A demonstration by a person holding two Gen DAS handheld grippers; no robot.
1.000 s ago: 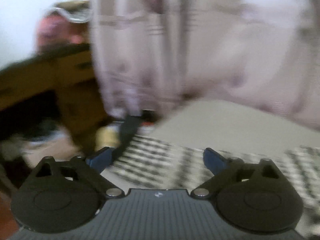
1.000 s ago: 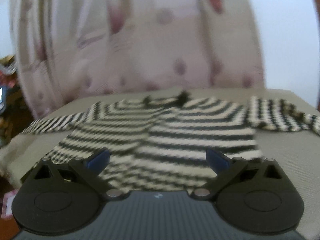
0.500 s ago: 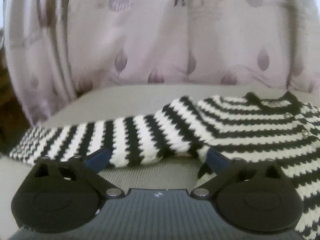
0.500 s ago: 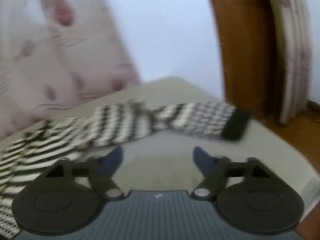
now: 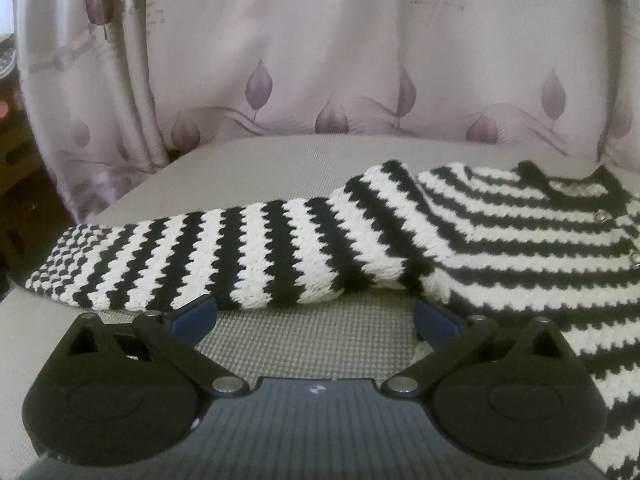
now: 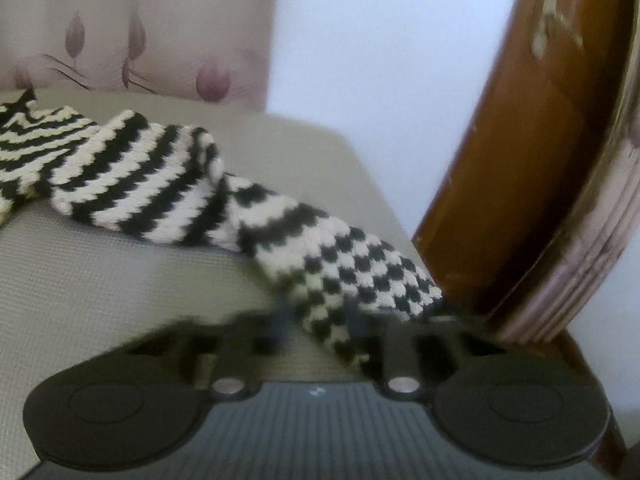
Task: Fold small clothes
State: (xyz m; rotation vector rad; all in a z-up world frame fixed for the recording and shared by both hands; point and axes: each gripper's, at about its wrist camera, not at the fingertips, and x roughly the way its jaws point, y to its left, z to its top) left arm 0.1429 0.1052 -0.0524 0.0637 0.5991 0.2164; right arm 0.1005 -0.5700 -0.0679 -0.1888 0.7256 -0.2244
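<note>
A small black-and-white striped knit cardigan (image 5: pixel 520 240) lies flat on a grey-green cushion (image 5: pixel 312 340). Its left sleeve (image 5: pixel 224 256) stretches out to the left. My left gripper (image 5: pixel 316 316) is open, its blue fingertips (image 5: pixel 196 314) just short of that sleeve's near edge. In the right wrist view the right sleeve (image 6: pixel 152 184) runs to its checkered cuff (image 6: pixel 360 280) at the cushion's right edge. My right gripper (image 6: pixel 320 328) has its jaws narrowed around the cuff end; blur hides the contact.
A pale curtain with purple leaf print (image 5: pixel 320 80) hangs behind the cushion. A brown wooden panel (image 6: pixel 520 160) stands just right of the cuff. The cushion's right edge (image 6: pixel 384 184) drops off close to the right gripper.
The left gripper has come closer to the left sleeve. The right gripper has moved forward onto the right cuff and its jaws have narrowed around it.
</note>
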